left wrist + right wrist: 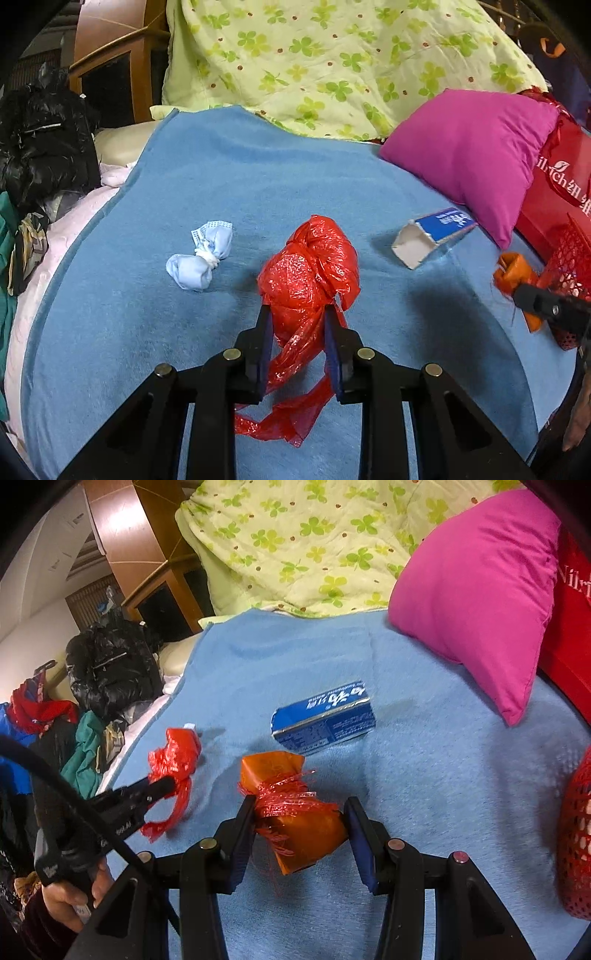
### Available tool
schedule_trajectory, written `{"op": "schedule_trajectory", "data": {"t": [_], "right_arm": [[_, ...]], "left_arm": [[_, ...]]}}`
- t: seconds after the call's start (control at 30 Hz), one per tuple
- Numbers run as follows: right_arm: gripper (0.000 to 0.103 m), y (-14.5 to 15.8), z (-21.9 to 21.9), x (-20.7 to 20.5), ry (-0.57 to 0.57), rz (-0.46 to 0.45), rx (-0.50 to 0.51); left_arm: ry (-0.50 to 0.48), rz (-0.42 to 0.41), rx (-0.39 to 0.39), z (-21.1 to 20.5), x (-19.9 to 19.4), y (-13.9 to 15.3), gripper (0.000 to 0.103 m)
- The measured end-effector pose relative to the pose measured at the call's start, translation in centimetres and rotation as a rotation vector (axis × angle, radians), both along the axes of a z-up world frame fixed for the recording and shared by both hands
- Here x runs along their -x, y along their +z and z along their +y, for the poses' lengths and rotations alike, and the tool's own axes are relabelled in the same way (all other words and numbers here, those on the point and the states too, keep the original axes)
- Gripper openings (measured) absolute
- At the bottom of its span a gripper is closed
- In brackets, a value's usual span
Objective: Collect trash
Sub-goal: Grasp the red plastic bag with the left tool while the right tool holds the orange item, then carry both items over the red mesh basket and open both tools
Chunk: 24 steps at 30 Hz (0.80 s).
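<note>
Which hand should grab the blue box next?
Probably the right gripper: the blue box lies just beyond it, but it must first drop the orange wrapper. The left gripper holds the red bag, farther away.

Both wrist views look close, forward over the shared blue blanket (258, 177).

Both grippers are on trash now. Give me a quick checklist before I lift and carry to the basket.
1. Left gripper astride red plastic bag: ok; clamped or not: cannot tell.
2. Right gripper around orange wrapper bundle: ok; jaws not visibly closed: cannot tell.
3. Bag's loose tail trailing on blue blanket: not ok, may snag.
4. Red mesh basket within view: ok.
5. Blue carton and crumpled mask still uncollected: not ok.
</note>
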State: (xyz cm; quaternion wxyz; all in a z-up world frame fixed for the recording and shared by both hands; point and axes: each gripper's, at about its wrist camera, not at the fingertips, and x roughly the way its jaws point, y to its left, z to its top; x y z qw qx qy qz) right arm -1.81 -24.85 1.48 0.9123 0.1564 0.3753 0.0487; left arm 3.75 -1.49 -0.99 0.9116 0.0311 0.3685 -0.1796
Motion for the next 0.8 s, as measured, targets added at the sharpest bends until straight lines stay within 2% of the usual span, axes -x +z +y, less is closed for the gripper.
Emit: {"op": "schedule_trajectory", "data": {"t": [0.37, 0.53, 0.8], "right_arm": [[0.050, 2.1, -2.3, 2.0, -0.034, -0.075, -0.018], [0.051, 3.2, -3.4, 3.0, -0.048, -0.116, -0.031], [0.051, 5.0, -5.6, 5.2, -0.088, -0.189, -0.046]], "left_arm": [[-0.044, -0.049, -0.005, -2.7, 5.7, 0.2, 0.028], [-0.065, -0.049, 0.008, -4.1, 6.9, 1.5, 0.028], [-0.118, -0.103, 0.031, -7.1, 8.9, 5.1, 0.028]]}}
